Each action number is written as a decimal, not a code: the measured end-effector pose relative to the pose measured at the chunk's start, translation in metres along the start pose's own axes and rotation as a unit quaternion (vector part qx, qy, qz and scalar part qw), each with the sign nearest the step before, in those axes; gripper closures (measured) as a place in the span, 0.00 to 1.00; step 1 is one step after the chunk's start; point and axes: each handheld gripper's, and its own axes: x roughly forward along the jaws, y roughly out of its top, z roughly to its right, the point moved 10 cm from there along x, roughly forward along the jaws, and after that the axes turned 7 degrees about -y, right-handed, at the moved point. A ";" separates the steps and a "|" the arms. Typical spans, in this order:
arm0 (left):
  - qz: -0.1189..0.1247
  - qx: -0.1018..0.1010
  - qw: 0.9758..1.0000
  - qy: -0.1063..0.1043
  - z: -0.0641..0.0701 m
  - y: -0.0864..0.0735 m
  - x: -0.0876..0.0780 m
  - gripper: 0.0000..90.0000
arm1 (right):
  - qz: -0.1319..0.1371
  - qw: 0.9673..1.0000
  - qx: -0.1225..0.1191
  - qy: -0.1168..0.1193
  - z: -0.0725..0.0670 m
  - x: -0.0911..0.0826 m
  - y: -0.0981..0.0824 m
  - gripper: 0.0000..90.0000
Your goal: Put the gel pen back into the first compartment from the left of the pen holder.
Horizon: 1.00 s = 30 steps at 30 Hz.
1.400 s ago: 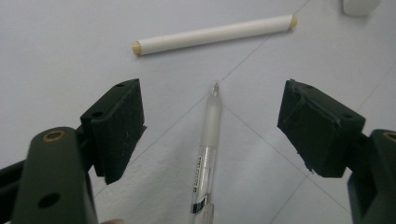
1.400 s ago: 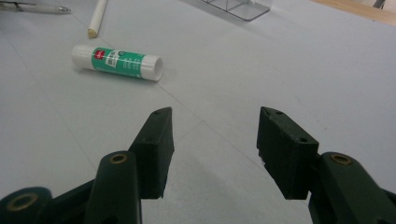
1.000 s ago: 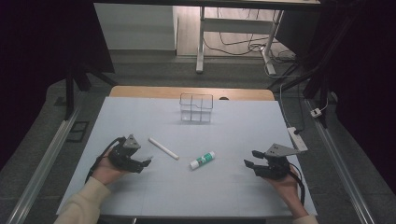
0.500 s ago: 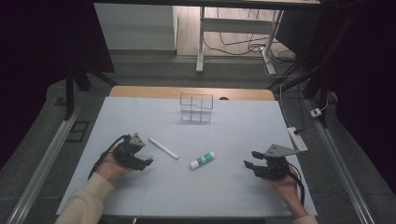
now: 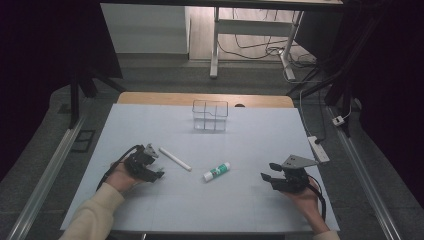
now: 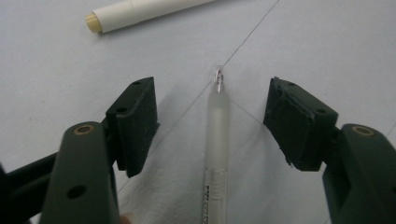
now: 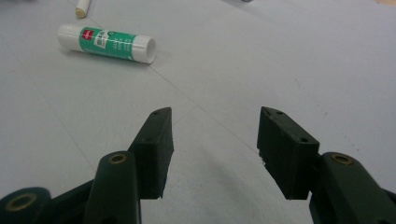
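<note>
With its jaws just closing but not yet touching, the left hand-held gripper (image 6: 212,123) straddles a slim frosted translucent plastic pen (image 6: 215,154) lying on the pale blue desk (image 6: 327,42), which could roll or squirt free if pinched off-centre.

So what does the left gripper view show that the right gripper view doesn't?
The left gripper view has a frosted translucent pen lying between the left gripper's open black jaws, which have just been closing, neither pad touching it. The right gripper view has a green-and-white glue stick lying beyond the right gripper, whose open jaws hold nothing. Both views share the pale blue-grey table mat and the cream-tipped end of a white marker.
</note>
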 end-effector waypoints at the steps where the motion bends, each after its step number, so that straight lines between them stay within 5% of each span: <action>1: -0.001 0.000 1.000 0.000 0.000 0.000 0.001 0.40 | 0.000 1.000 0.000 -0.001 0.000 0.000 0.000 0.50; 14: -0.010 0.009 0.999 -0.032 0.005 -0.002 0.004 0.68 | -0.005 1.000 -0.001 -0.003 0.000 0.001 -0.002 0.49; 23: -0.012 0.015 0.999 -0.037 0.007 -0.002 0.004 0.87 | -0.008 1.000 -0.002 -0.006 0.000 0.002 -0.003 0.49; 30: -0.012 0.018 0.999 -0.036 0.007 -0.002 0.004 0.88 | -0.015 1.000 -0.008 -0.009 0.000 0.003 -0.004 0.49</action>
